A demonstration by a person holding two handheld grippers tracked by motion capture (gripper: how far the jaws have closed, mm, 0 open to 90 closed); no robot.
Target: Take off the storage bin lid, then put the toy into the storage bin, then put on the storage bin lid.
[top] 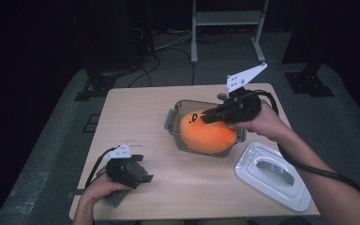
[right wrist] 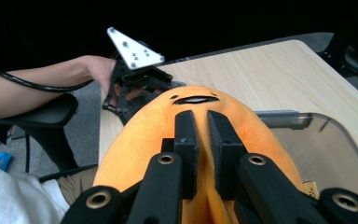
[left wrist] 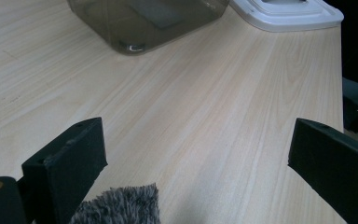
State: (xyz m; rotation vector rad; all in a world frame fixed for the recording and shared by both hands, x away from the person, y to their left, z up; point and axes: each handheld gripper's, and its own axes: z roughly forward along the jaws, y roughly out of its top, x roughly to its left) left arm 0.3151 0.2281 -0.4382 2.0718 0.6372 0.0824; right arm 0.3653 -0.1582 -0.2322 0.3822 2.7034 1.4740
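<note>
Leftmost on the desk (top: 145,117), near its front corner, the left tongs (top: 140,172) rest low in the person's left hand (top: 101,187) with their jaws wide apart and nothing between them. In the left gripper view a tuft of grey fuzzy cloth (left wrist: 119,205) lies on the wood just under the nearer jaw, and bare wood runs from there to the container's base.

Toward the middle stands a clear plastic container (top: 176,112), open at the top, with latch tabs on its rim. An orange plush toy (top: 208,133) with a small black face sits in it, bulging well above the rim and hiding most of the far wall. The right tongs (top: 208,116) come in from the right and are clamped on a pinch of the toy's top; in the right gripper view the two pads stand almost together with a fold of orange fabric between them. The right hand (top: 262,123) holds them just above the container's right edge.

Farther right, well clear of the container, a white lid (top: 272,176) with a grey handle lies flat near the desk's front right corner, and the black cable (top: 309,168) of the right tongs trails past it.
</note>
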